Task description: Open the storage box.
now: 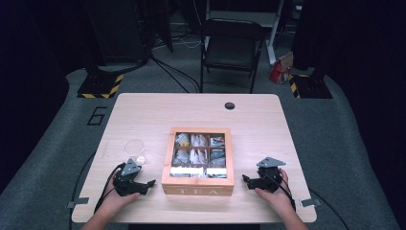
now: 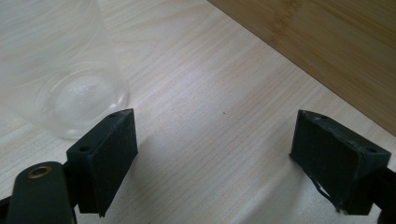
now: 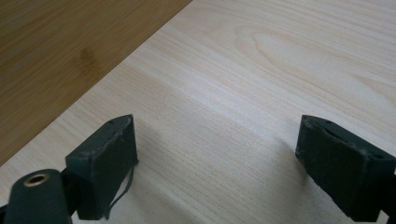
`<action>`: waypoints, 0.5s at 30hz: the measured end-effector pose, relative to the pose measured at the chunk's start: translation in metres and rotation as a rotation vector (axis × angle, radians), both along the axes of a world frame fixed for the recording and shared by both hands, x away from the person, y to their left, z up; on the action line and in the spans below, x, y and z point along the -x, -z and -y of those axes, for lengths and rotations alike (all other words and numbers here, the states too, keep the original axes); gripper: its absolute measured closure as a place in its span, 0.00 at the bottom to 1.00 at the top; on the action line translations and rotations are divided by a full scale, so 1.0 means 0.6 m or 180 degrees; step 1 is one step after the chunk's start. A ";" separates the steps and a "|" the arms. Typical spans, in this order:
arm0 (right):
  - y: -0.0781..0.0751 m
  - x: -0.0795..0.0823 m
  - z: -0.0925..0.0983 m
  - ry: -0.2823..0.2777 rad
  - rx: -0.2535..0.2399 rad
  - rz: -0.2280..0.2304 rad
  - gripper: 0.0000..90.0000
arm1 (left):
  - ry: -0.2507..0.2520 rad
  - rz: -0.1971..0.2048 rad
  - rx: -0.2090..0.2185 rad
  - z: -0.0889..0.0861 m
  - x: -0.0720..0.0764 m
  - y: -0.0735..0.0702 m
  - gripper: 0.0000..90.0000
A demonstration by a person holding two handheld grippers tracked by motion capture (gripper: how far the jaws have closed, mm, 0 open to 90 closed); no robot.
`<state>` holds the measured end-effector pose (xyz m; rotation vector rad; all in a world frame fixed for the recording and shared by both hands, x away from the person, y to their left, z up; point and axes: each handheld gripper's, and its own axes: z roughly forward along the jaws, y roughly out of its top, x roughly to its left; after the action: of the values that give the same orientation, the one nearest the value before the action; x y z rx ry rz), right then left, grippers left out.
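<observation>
A wooden tea box (image 1: pixel 197 189) with a clear lid stands in the middle of the light wooden table (image 1: pixel 258 122), several tea bags showing in its compartments. A clear plastic cup (image 1: pixel 134 149) stands left of the box. My left gripper (image 1: pixel 146 185) rests on the table just in front of the cup, open, nothing between its jaws; the cup (image 2: pixel 60 84) shows close at the upper left of the left gripper view and the box wall (image 2: pixel 327 51) at the upper right. My right gripper (image 1: pixel 247 180) rests right of the box, open and empty, with the box wall (image 3: pixel 60 56) at its left.
A round cable hole (image 1: pixel 230 105) sits near the table's far edge. Behind the table stand a black folding chair (image 1: pixel 231 48) and two stand bases with yellow-black tape (image 1: pixel 100 86). Bare tabletop (image 3: pixel 261 74) lies ahead of the right gripper.
</observation>
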<state>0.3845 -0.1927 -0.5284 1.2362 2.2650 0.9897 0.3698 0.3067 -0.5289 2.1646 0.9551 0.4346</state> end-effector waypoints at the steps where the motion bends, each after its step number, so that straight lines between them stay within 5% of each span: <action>1: 0.000 0.000 0.000 0.0006 -0.0003 0.0000 0.13 | 0.0001 0.0001 -0.0001 0.000 0.000 0.000 0.16; 15: 0.000 0.000 0.002 -0.0018 0.0006 0.0011 0.14 | -0.0030 0.0013 0.0034 0.001 0.000 0.001 0.16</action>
<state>0.3844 -0.1940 -0.5282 1.2270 2.2674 0.9906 0.3697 0.3062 -0.5295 2.1497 0.9638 0.4372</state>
